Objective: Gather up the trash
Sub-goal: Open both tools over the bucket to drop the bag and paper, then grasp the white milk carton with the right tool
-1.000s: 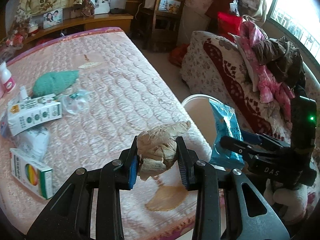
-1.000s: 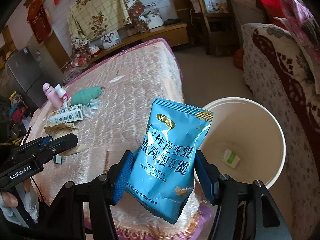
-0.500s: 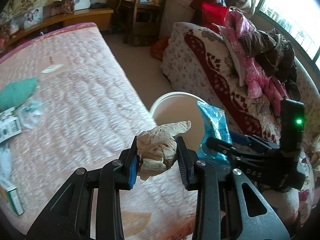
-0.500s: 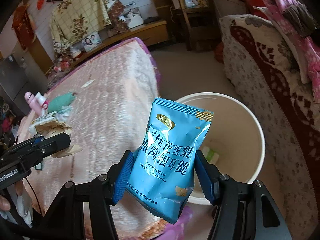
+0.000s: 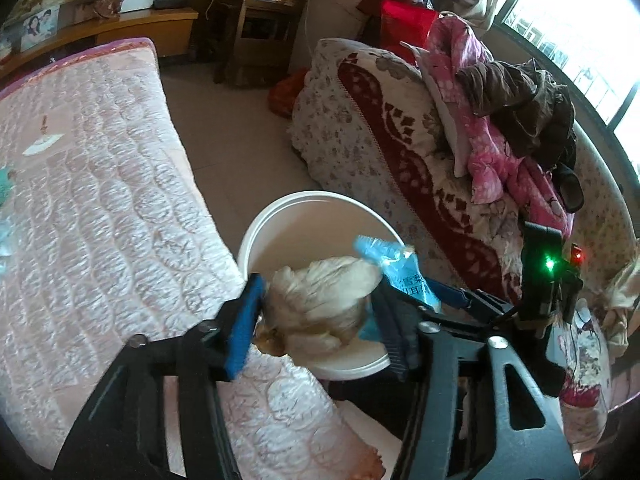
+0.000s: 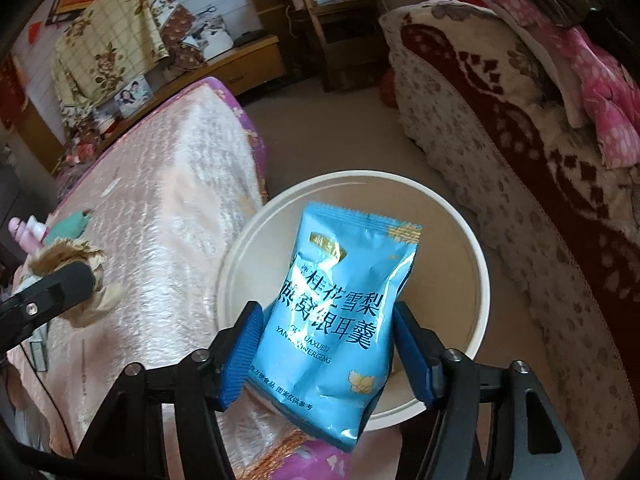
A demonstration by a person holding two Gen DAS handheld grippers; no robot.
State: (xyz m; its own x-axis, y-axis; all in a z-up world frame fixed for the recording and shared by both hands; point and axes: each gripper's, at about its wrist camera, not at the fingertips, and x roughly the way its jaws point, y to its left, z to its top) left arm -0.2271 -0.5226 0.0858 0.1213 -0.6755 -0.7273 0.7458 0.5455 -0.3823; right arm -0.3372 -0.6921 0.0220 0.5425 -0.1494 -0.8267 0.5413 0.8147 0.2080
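The step in hand looks like the drop: both grippers hover over the mouth of the white bucket [image 6: 478, 280], which stands on the floor between the pink quilted bed [image 5: 100, 216] and the blanket-covered sofa [image 5: 400, 152]. The left gripper [image 5: 316, 312] has just been opening; its 2 jaws stand spread, with the crumpled beige paper wad [image 5: 320, 300] between them above the bucket's near rim, apparently slipping free. The right gripper [image 6: 328, 350] has also just been opening, yet the blue snack packet [image 6: 344, 312] sits between its pads, above the bucket; whether they press it I cannot tell. To do this well, keep both pieces inside the rim and spread the jaws fully; the wad hangs close to the bed-side edge. The packet reads "GUIHUAXUELI YANWOYINERGENG" under large Chinese characters.
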